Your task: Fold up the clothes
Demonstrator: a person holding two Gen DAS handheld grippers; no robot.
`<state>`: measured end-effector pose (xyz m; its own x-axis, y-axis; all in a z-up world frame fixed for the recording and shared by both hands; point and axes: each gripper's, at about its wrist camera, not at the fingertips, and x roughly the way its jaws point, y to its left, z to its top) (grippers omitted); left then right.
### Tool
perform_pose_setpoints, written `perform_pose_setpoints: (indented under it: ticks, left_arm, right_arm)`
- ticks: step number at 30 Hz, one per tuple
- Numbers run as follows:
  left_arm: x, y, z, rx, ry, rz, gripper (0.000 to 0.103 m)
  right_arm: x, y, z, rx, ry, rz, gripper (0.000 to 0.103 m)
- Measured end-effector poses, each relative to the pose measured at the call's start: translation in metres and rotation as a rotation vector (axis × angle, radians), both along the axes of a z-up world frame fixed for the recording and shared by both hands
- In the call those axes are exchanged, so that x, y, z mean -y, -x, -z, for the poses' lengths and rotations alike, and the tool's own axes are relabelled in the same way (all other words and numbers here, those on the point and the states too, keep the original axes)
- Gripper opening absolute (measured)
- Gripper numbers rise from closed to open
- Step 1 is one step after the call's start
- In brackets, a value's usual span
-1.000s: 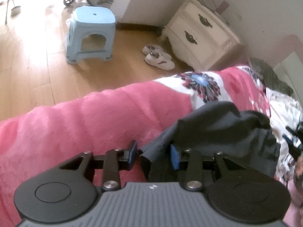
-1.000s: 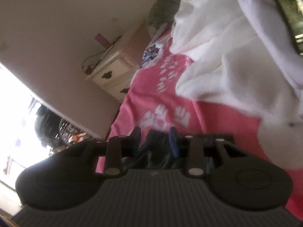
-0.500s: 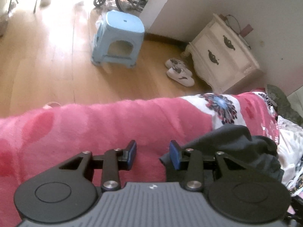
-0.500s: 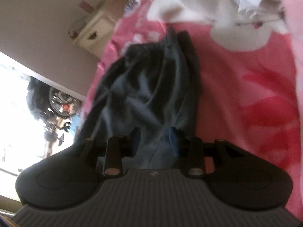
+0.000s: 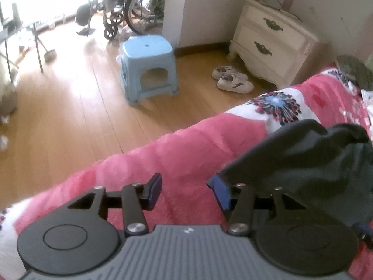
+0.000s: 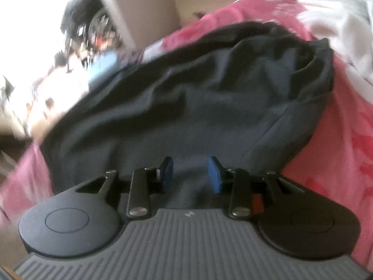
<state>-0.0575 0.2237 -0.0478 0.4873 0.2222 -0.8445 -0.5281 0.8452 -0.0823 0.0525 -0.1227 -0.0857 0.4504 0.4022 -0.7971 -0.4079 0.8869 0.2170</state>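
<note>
A dark navy garment (image 5: 303,154) lies crumpled on the pink bedspread (image 5: 186,154). My left gripper (image 5: 186,191) is open and empty, over bare bedspread with the garment's edge lying against its right finger. In the right wrist view the garment (image 6: 198,98) spreads wide in front of my right gripper (image 6: 190,175). That gripper is open, its blue pads (image 6: 215,175) apart just above the cloth's near edge. The view is blurred.
The bed edge drops to a wooden floor (image 5: 70,116) with a light blue stool (image 5: 148,67), white shoes (image 5: 233,80), a cream nightstand (image 5: 270,42) and a wheelchair (image 5: 135,9). White bedding (image 6: 338,23) lies beyond the garment.
My left gripper has let go of the garment and pulled left; its jaws opened wider. My right gripper swung round and backed off, so the spread garment now fills its view.
</note>
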Motion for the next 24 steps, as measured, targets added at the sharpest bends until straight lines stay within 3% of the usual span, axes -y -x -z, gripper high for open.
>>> perform_pose_setpoints:
  ticks: [5, 10, 18, 24]
  left_arm:
    - [0.019, -0.008, -0.003, -0.046, -0.048, 0.037, 0.066]
    - [0.039, -0.015, -0.002, -0.094, -0.092, 0.084, 0.067]
    - [0.052, -0.025, -0.003, -0.103, -0.137, 0.129, 0.067]
    - [0.054, -0.036, -0.002, -0.118, -0.146, 0.143, 0.067]
  right_arm:
    - [-0.007, 0.014, 0.016, -0.023, 0.078, -0.041, 0.032]
    - [-0.007, 0.015, 0.016, -0.020, 0.074, -0.029, 0.033]
    - [-0.017, 0.016, -0.012, 0.089, -0.044, -0.044, 0.032]
    - [-0.037, 0.015, 0.012, 0.024, 0.074, -0.084, 0.032]
